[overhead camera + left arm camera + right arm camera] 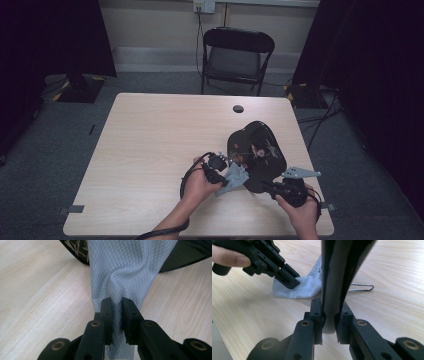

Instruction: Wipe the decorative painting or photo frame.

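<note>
A glossy black tray (257,152) with a floral pattern stands tilted on the table's right half. My right gripper (270,187) is shut on its near rim; in the right gripper view the rim (335,272) rises edge-on between the jaws of that gripper (329,312). My left gripper (229,174) is shut on a grey textured cloth (236,177), which lies against the tray's left edge. In the left gripper view the cloth (125,270) bunches between the jaws of the left gripper (117,307), and the tray (186,255) lies just behind it.
The light wooden table (150,140) has a cable hole (238,108) near its far edge. A thin metal wire loop (362,287) lies on the wood behind the tray. A black folding chair (235,57) stands beyond the table.
</note>
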A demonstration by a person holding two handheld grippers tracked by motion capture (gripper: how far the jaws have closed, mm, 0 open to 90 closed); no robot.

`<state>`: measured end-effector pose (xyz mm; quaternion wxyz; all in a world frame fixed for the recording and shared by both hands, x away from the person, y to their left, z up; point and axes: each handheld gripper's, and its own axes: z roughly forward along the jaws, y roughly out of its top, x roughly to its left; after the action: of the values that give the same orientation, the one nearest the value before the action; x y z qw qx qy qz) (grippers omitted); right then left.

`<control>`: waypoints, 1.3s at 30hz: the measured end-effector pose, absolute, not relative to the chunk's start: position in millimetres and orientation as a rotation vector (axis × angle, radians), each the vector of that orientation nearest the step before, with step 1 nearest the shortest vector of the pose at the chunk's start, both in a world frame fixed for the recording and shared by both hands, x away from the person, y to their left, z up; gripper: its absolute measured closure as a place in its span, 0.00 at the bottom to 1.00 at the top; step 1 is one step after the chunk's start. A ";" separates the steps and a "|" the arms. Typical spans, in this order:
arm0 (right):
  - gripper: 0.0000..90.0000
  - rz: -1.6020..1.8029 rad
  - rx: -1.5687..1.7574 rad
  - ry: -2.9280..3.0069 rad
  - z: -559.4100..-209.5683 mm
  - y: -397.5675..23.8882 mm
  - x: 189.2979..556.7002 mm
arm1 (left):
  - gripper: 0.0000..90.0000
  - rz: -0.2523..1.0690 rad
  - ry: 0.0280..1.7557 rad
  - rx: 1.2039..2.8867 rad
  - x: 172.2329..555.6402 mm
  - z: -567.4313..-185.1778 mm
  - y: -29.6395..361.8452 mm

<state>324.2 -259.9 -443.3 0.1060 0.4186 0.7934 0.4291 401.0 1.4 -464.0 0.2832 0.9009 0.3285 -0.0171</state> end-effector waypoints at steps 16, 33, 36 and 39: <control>0.85 1.241 1.232 2.336 -441.3 -260.6 322.2 | 0.89 -0.012 0.848 2.355 400.3 -414.4 22.2; 0.87 1.237 1.241 2.345 -437.0 -263.2 320.1 | 0.89 0.125 0.790 2.193 411.2 -297.2 32.8; 0.88 1.233 1.241 2.344 -437.0 -263.3 320.2 | 0.89 0.134 0.771 2.190 412.4 -286.6 23.1; 0.88 1.229 1.234 2.347 -436.8 -263.5 320.5 | 0.89 0.127 0.755 2.206 412.9 -289.0 13.7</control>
<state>320.5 -263.5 -436.8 0.1094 0.4199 0.7982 0.4179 412.9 13.7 -289.0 0.3924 0.8690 0.2974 0.0500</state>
